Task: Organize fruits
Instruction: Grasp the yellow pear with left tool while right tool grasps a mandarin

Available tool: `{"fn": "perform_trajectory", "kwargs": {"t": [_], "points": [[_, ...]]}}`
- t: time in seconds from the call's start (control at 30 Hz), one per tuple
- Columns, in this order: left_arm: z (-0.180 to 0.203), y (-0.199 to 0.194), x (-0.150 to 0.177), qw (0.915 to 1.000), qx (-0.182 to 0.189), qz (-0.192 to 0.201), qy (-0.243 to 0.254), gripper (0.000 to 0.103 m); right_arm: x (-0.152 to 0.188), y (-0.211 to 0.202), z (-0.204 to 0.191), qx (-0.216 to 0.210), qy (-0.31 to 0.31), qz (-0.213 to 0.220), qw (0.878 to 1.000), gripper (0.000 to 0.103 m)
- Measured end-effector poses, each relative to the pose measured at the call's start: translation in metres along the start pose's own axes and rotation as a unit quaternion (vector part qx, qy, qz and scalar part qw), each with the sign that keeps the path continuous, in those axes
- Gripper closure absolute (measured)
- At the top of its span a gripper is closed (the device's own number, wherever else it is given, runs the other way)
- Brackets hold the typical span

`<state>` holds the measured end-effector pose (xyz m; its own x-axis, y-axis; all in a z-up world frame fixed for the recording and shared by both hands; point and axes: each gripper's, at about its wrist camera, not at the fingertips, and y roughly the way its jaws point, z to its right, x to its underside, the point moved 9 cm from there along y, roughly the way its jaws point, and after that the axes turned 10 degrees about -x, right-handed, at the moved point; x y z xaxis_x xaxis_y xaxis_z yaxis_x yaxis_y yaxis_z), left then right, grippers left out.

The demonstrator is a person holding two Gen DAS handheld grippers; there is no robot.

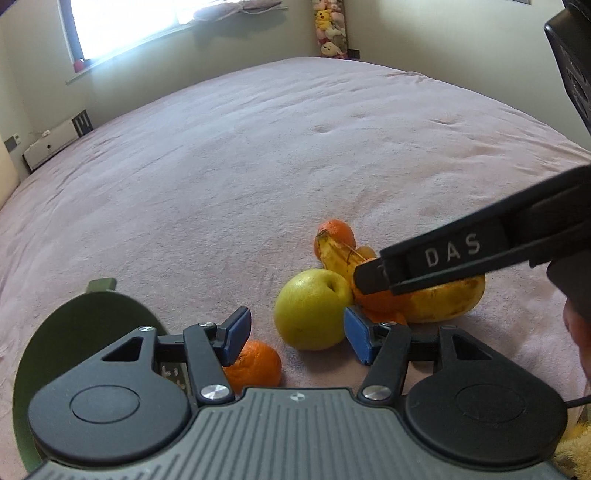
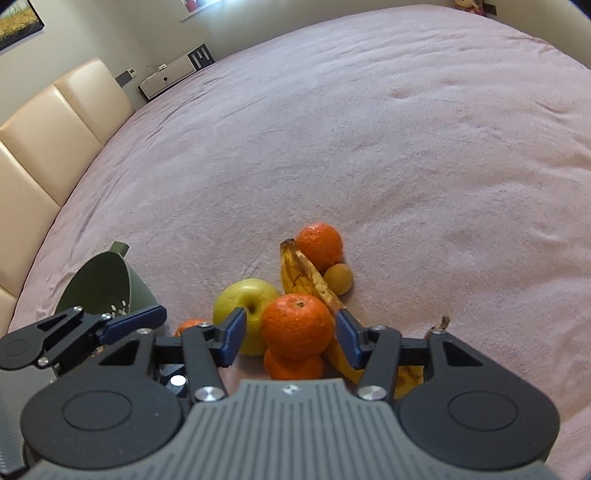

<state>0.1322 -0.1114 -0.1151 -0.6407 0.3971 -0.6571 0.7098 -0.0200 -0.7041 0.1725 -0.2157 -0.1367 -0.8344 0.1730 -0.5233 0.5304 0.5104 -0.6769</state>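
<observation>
Left wrist view: pink blanket [image 1: 258,155] covering the bed, window [image 1: 122,26] and plush toys [image 1: 330,27] beyond, cream headboard [image 2: 55,125] alongside, green colander [image 2: 107,284] near my parted left gripper [image 1: 297,334], fruit pile with apple [image 2: 247,306] and orange [image 2: 297,326] between my spread right gripper [image 2: 291,338] fingers, unclasped.
</observation>
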Motion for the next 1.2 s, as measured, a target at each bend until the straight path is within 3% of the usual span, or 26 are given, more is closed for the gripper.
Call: {"fn": "perform_trajectory", "kwargs": {"t": [0.33,0.47,0.57,0.87,1.2], "points": [[0.003,0.012,0.009,0.9997,0.013,-0.022,-0.002,0.032,0.003,0.01,0.007,0.013,0.002,-0.007,1.0,0.05],[0.004,0.011,0.01,0.9998,0.009,-0.02,0.002,0.032,0.003,0.01,0.005,0.01,-0.009,-0.008,1.0,0.06],[0.005,0.01,0.01,0.9997,0.017,-0.02,-0.002,0.031,0.003,0.008,0.003,0.014,-0.016,-0.009,1.0,0.061],[0.01,0.024,-0.003,0.9991,0.026,-0.033,-0.002,0.03,-0.013,-0.012,0.008,0.043,-0.033,0.029,0.998,0.061],[0.008,0.043,0.001,0.9957,0.039,-0.07,-0.047,0.025,-0.011,-0.01,0.016,0.046,-0.02,0.02,0.999,0.061]]}}
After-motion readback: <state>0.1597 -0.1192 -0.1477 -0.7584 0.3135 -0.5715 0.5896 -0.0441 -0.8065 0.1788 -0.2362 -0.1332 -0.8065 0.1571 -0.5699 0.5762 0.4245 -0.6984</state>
